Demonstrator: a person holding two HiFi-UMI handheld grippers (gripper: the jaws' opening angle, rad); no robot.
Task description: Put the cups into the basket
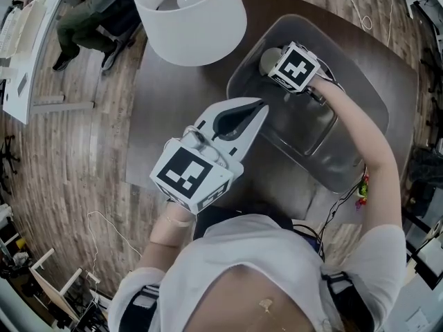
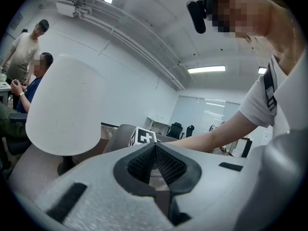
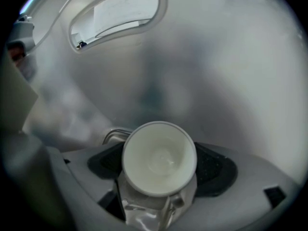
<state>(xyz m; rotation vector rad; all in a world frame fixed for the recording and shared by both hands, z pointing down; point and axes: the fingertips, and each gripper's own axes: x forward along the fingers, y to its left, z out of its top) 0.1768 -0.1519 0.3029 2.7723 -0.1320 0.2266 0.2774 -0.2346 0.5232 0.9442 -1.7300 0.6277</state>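
Observation:
A grey plastic basket (image 1: 360,116) stands on the dark table at the upper right. My right gripper (image 1: 280,64) reaches down into its far end, shut on a white cup (image 1: 268,59). In the right gripper view the cup (image 3: 159,159) lies between the jaws with its mouth towards the camera, close to the basket's grey inner wall (image 3: 216,66). My left gripper (image 1: 260,106) hangs over the table by the basket's near left rim, shut and empty. In the left gripper view its pads (image 2: 166,163) meet with nothing between them.
A white lamp shade (image 1: 190,12) with a bulb stands on the table left of the basket, and looms large as the shade (image 2: 65,105) in the left gripper view. The basket wall has a handle cutout (image 3: 115,13). People (image 1: 90,16) sit beyond the table's far left edge.

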